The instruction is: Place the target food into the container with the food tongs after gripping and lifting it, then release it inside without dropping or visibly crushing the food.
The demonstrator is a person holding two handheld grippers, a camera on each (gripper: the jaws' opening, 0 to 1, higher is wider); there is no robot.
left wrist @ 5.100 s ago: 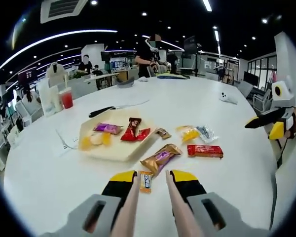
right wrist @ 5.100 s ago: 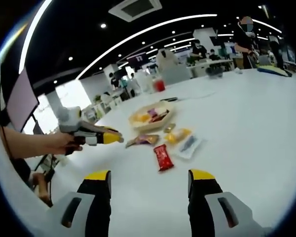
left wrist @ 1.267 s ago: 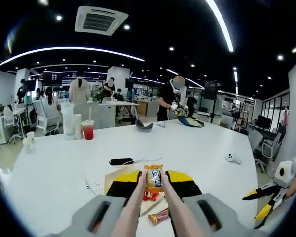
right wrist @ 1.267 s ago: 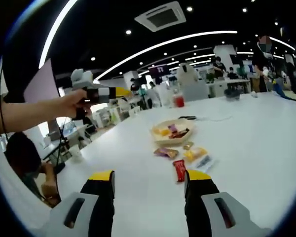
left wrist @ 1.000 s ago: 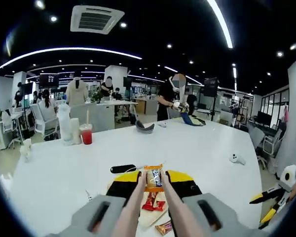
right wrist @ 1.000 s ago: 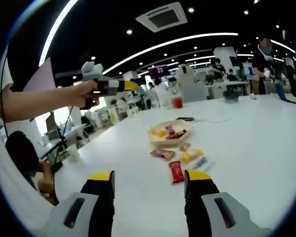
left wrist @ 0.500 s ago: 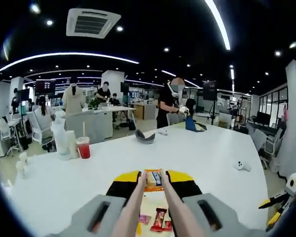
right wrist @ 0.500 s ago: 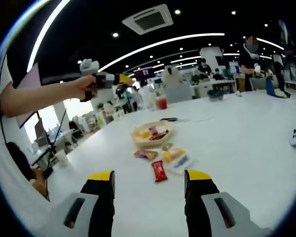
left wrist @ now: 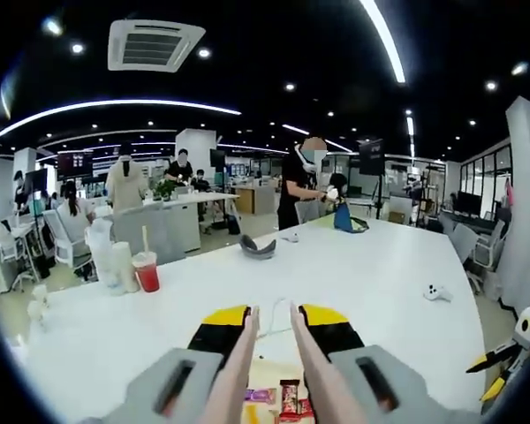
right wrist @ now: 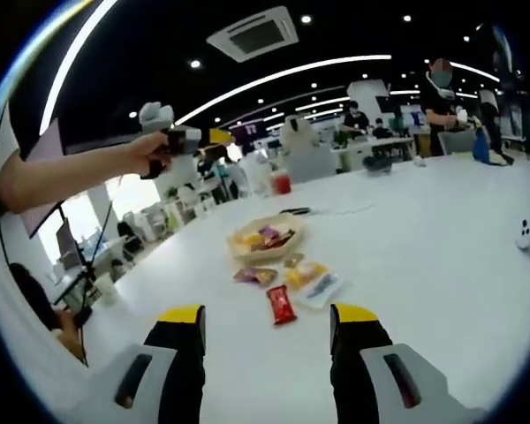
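Glossy wrapped snacks (left wrist: 289, 397) are seen at 6 o'clock beneath the left tool (left wrist: 272, 311), released; right tool (right wrist: 267, 316) released.

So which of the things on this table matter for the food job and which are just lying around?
For the job: left tool, open; the tray of wrapped snacks; the loose red bar and yellow packet beside it.

Lying about: red drink cup, white controller, dark knife.

A red drink cup (left wrist: 147, 273) with a straw stood near the white worktop (left wrist: 353, 265) edge. A grey bowl-like object (left wrist: 258, 248) and a white controller (left wrist: 435, 292) lay farther along. A person (left wrist: 302, 184) stood beyond.
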